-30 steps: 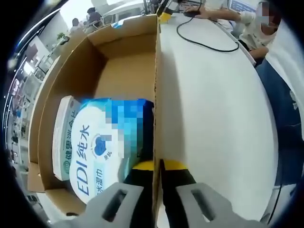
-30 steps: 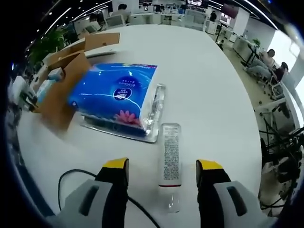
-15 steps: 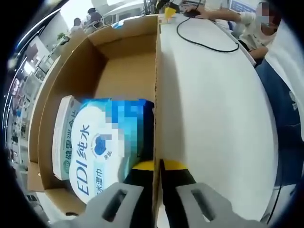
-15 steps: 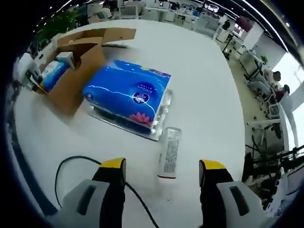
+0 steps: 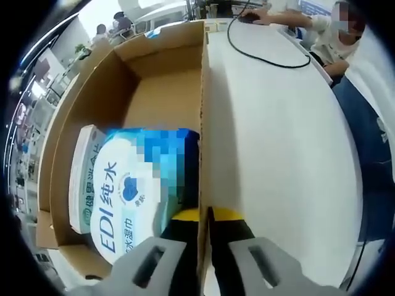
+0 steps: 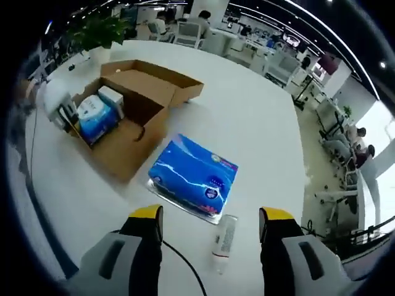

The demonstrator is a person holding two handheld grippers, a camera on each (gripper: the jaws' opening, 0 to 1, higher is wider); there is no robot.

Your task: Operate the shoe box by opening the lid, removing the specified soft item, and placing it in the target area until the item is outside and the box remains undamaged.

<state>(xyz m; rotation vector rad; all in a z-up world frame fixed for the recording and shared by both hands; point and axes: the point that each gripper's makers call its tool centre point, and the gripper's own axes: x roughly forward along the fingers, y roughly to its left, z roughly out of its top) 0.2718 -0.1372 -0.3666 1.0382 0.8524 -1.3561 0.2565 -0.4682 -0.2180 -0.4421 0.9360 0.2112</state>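
Observation:
The brown cardboard shoe box (image 5: 163, 92) stands open, its lid (image 6: 166, 79) folded back on the white table. My left gripper (image 5: 205, 213) is shut on the box's long side wall, one jaw inside and one outside. A blue and white wet-wipe pack (image 5: 133, 191) lies in the box beside that jaw. In the right gripper view the same box (image 6: 126, 145) sits at the left with the wipe pack (image 6: 95, 118) inside. A blue tissue pack (image 6: 194, 176) lies on the table outside the box. My right gripper (image 6: 211, 221) hangs open high above the table, holding nothing.
A small clear bottle (image 6: 223, 242) lies just past the tissue pack. A black cable (image 6: 176, 256) runs under my right gripper, and another cable (image 5: 265, 55) crosses the table. A person (image 5: 324, 28) sits at the far table edge. A plant (image 6: 102, 31) stands beyond.
My right gripper has lifted and drawn back from the table, so the tissue pack, bottle and box look smaller and farther. The left gripper keeps its hold on the box wall.

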